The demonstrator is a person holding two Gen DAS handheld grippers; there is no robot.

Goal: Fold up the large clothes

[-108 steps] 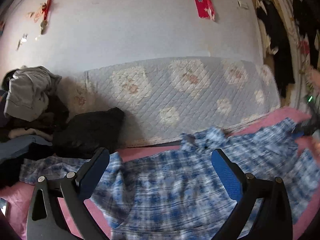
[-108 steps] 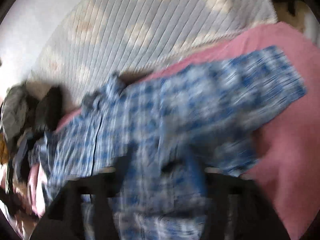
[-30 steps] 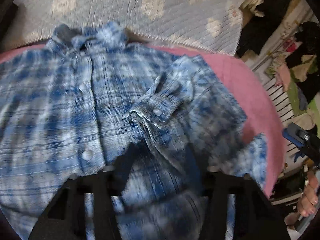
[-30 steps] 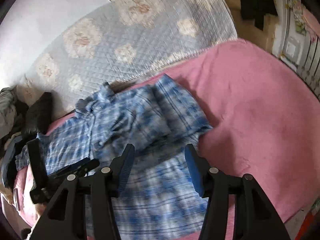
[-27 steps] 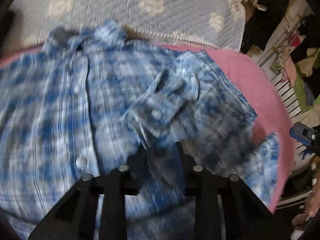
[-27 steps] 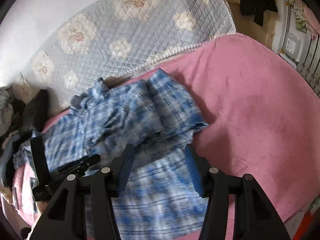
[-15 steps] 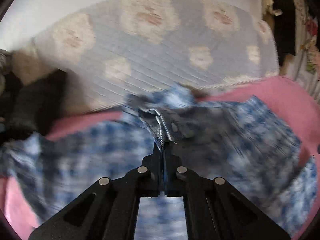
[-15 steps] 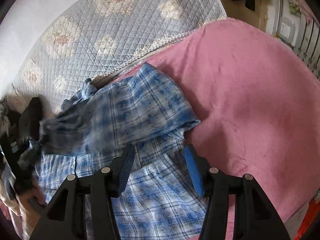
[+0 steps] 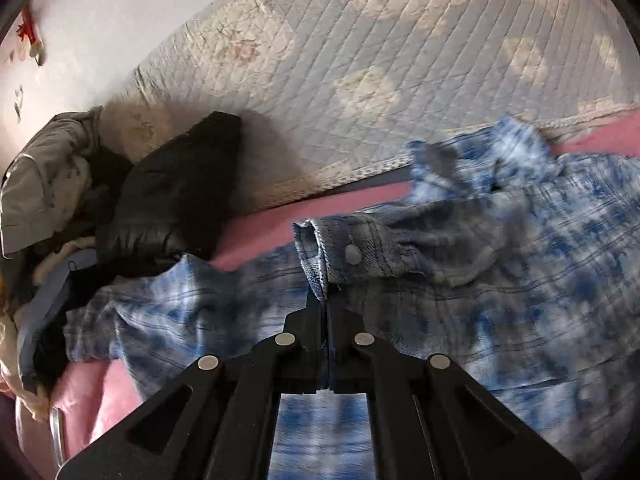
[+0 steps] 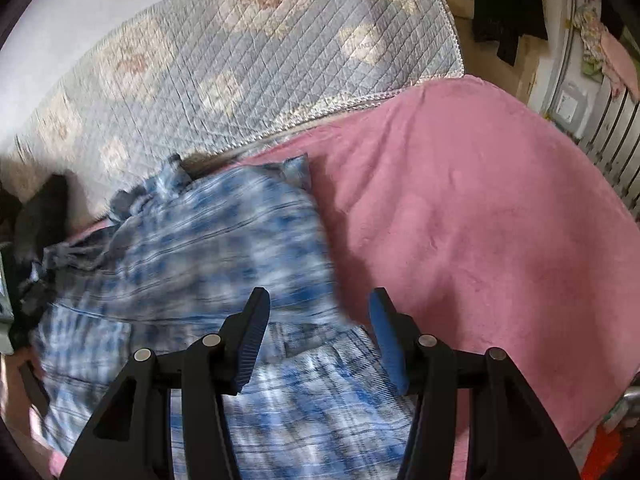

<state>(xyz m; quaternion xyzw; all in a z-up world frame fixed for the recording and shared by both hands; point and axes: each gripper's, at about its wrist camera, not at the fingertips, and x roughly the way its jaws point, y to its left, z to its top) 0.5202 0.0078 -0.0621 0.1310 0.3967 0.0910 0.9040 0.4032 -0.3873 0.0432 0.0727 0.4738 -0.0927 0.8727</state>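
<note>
A blue and white plaid shirt [image 9: 520, 280] lies spread on a pink bed cover [image 10: 480, 220]. My left gripper [image 9: 325, 300] is shut on the shirt's sleeve cuff [image 9: 340, 254], which it holds lifted above the shirt's body, the sleeve trailing to the right. In the right wrist view the same shirt [image 10: 208, 248] lies left of centre, its right side folded in. My right gripper [image 10: 318, 312] hangs open just above the shirt's right edge, with nothing between its fingers.
A quilted light-blue mattress pad [image 9: 380, 60] leans against the wall behind the bed. A black jacket [image 9: 172, 200] and a heap of other clothes [image 9: 44, 184] sit at the left. A radiator [image 10: 612, 136] and hanging garments are beyond the bed's right side.
My left gripper shut on the sleeve cuff, lifted it and carried it leftward across the shirt. The right gripper sank slightly toward the shirt's right edge, staying open.
</note>
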